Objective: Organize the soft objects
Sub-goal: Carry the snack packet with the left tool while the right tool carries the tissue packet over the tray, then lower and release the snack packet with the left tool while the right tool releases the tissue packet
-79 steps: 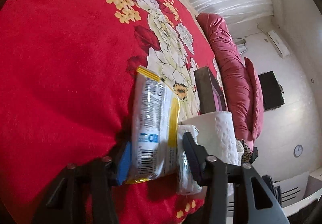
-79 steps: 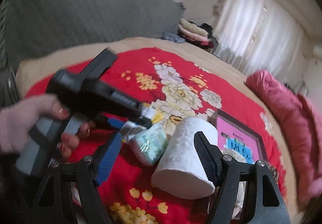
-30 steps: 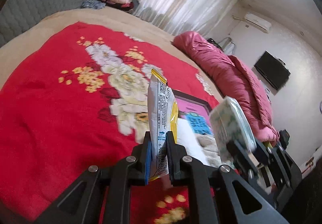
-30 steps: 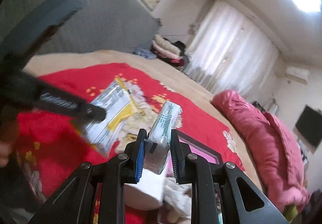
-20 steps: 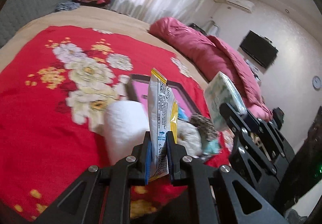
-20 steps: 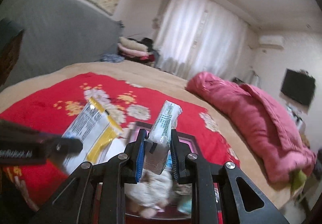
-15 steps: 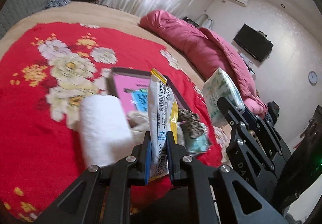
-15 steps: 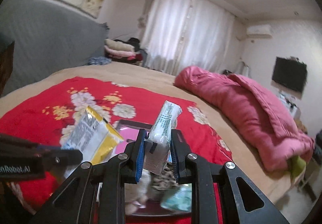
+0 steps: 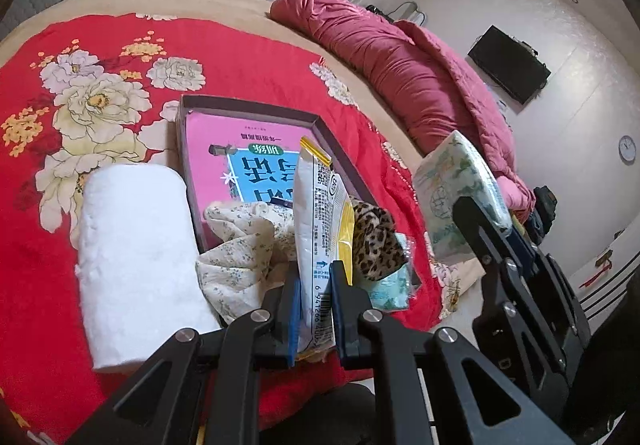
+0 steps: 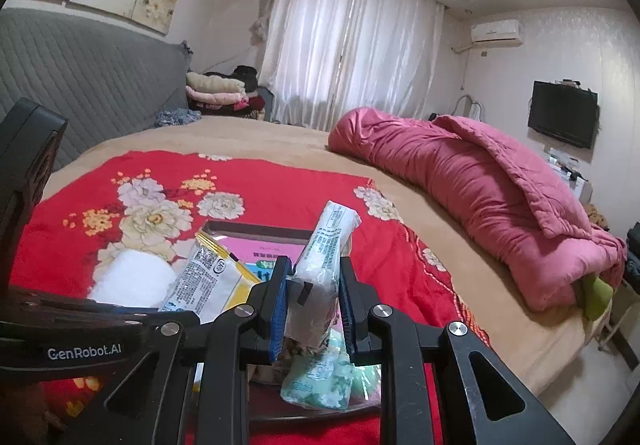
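My left gripper [image 9: 315, 299] is shut on a white and yellow snack packet [image 9: 322, 221], held upright above the near end of a shallow box with a pink bottom [image 9: 212, 133]. The packet also shows in the right wrist view [image 10: 208, 283]. My right gripper [image 10: 313, 299] is shut on a green-patterned tissue pack [image 10: 326, 257], which appears at the right in the left wrist view [image 9: 456, 201]. In the box lie a floral cloth [image 9: 236, 245], a leopard-print cloth [image 9: 374, 241] and another tissue pack [image 10: 320, 381].
A white paper roll [image 9: 132, 253] lies on the red floral blanket [image 9: 100, 45] left of the box. A rolled pink quilt [image 10: 472, 181] lies along the bed's right side. Folded clothes [image 10: 216, 89] are stacked at the far end by the curtains.
Both grippers have lifted their packs off the blanket and carried them over toward the box. The view has swung so the box and its cloths now lie under the packs.
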Demonstrator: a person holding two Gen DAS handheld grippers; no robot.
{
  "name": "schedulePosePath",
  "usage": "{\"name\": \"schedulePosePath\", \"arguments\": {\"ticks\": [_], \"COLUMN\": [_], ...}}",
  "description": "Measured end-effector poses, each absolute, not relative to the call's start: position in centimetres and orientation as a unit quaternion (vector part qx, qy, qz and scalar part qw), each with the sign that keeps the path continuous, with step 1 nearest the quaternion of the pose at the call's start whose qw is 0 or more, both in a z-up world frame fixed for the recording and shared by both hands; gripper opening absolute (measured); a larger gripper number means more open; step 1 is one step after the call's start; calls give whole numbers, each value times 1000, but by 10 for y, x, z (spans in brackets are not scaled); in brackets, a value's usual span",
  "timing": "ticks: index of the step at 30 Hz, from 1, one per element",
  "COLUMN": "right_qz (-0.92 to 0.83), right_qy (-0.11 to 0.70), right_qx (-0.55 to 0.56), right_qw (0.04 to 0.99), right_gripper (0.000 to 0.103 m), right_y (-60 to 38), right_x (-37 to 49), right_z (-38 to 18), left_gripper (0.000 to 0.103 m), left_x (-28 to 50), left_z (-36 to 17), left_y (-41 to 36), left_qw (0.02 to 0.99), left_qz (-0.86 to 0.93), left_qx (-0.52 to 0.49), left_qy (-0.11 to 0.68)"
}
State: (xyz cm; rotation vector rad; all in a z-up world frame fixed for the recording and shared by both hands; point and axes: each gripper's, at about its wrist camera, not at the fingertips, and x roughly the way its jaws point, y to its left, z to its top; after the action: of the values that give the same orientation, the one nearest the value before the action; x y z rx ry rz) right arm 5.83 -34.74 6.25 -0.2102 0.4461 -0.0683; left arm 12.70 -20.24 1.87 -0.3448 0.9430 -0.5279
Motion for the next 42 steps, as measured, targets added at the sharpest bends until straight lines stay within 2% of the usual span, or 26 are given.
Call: {"name": "schedulePosePath", "arguments": {"ticks": [13, 20, 25, 27, 32, 36, 38, 40, 42], "right_qz": [-23, 27, 67, 73, 81, 84, 82, 81, 78], "right_qy": [279, 316, 325, 324, 312, 286, 272, 264, 258], "right_qx": [-140, -66, 32, 71, 108, 106, 104, 108, 119], "right_qw": [950, 946, 943, 941, 940, 949, 953, 955, 956], "right_gripper": [24, 27, 40, 53, 62, 65, 67, 68, 70], "right_y": [-343, -354, -371, -379, -388, -388, -388, -390, -393], "right_x": [87, 104, 108, 107, 101, 91, 86, 82, 78], "right_z": [27, 11, 6, 7, 10, 22, 29, 34, 39], "left_gripper": [14, 15, 16, 16, 18, 22, 28, 41, 49], "left_x": [144, 150, 154, 156, 159, 158, 155, 151, 149], "left_z": [6, 1, -2, -4, -7, -4, 1, 6, 11], "left_y": [-208, -205, -202, -199, -195, -196, -197, -197, -196], "left_qw": [841, 836, 831, 828, 822, 828, 833, 841, 846], "left_qz": [-244, -248, -253, -254, -256, -250, -250, -250, -250], "left_qx": [-151, -159, -167, -174, -186, -174, -167, -158, -152], "left_qy": [460, 463, 467, 469, 474, 471, 464, 453, 447]}}
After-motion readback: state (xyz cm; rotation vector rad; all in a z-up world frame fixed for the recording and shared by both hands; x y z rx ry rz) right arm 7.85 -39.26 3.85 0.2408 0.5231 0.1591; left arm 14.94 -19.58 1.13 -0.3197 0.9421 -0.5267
